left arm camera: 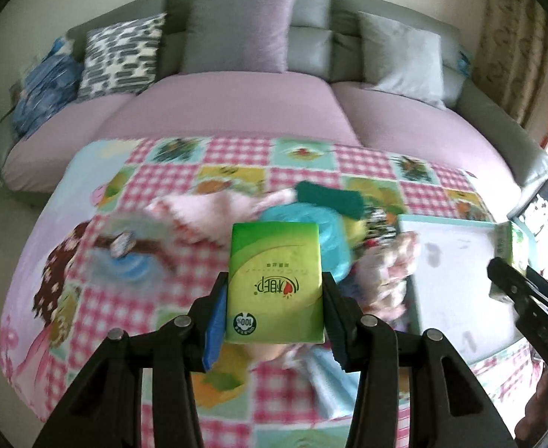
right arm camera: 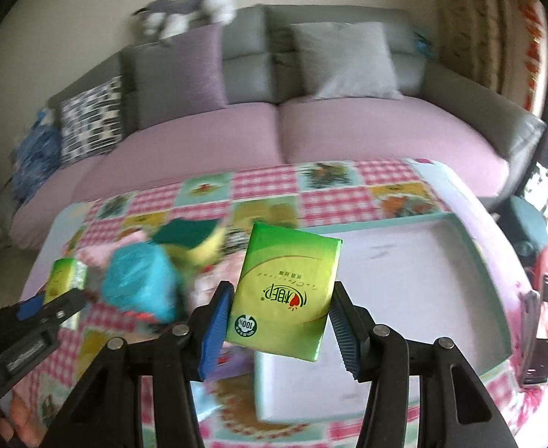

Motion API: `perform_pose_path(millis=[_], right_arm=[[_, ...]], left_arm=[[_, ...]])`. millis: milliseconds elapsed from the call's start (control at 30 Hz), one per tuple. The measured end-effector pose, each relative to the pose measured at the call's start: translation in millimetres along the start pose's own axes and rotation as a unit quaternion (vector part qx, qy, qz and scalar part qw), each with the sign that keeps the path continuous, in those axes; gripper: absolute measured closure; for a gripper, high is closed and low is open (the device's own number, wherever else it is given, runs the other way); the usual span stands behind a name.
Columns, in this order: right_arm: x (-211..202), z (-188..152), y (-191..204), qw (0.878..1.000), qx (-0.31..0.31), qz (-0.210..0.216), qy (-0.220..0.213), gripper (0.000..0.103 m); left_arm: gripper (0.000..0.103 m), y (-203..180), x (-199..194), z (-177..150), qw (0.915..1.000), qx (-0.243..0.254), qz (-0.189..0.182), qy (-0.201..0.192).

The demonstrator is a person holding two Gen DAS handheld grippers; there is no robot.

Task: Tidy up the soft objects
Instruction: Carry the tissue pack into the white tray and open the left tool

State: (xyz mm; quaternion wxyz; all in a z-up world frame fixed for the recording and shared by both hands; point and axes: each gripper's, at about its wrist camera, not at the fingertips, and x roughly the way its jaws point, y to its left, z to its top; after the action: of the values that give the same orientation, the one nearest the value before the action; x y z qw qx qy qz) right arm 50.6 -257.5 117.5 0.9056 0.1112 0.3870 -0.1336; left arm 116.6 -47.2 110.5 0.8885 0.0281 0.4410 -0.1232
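Observation:
My left gripper (left arm camera: 274, 282) is shut on a green tissue pack (left arm camera: 275, 261), held upright above the table between the blue pads. My right gripper (right arm camera: 283, 289) is shut on a second green tissue pack (right arm camera: 288, 283), slightly tilted, over the left edge of a white tray with a teal rim (right arm camera: 386, 223). Each wrist view also shows the other gripper from the side with its pack: the right gripper (left arm camera: 507, 280) and the left gripper (right arm camera: 55, 304). A blurred pile with a blue bag (right arm camera: 139, 283), a green sponge (right arm camera: 184, 232) and a pink cloth (left arm camera: 206, 212) lies between the grippers.
A patchwork cloth (left arm camera: 124, 298) covers the table. Behind it stands a sofa (right arm camera: 348, 134) with several cushions and a plush toy (right arm camera: 188, 7) on its back. A phone on a pink stand (right arm camera: 546, 317) sits at the table's right edge. The tray (left arm camera: 457, 272) holds nothing.

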Motion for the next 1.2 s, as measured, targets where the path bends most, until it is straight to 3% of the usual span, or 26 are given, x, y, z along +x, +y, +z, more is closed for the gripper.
perform_pose_path(millis=[467, 733, 833, 1200], right_arm=[[43.9, -4.2, -126.8, 0.989, 0.079, -0.118, 0.041, 0.049], [69.3, -17.8, -160.2, 0.981, 0.099, -0.149, 0.073, 0.049], [74.3, -20.8, -164.4, 0.981, 0.106, -0.142, 0.078, 0.048], [82.9, -23.5, -165.0, 0.98, 0.103, -0.144, 0.092, 0.048]], left_arm=[[0.055, -149.0, 37.9, 24.0, 0.9884, 0.127, -0.083, 0.006], [0.055, -188.4, 79.6, 16.4, 0.9829, 0.154, -0.092, 0.039], [0.055, -200.7, 94.7, 13.2, 0.9806, 0.166, -0.089, 0.055], [0.055, -212.9, 124.8, 5.6, 0.9785, 0.169, -0.086, 0.082]])
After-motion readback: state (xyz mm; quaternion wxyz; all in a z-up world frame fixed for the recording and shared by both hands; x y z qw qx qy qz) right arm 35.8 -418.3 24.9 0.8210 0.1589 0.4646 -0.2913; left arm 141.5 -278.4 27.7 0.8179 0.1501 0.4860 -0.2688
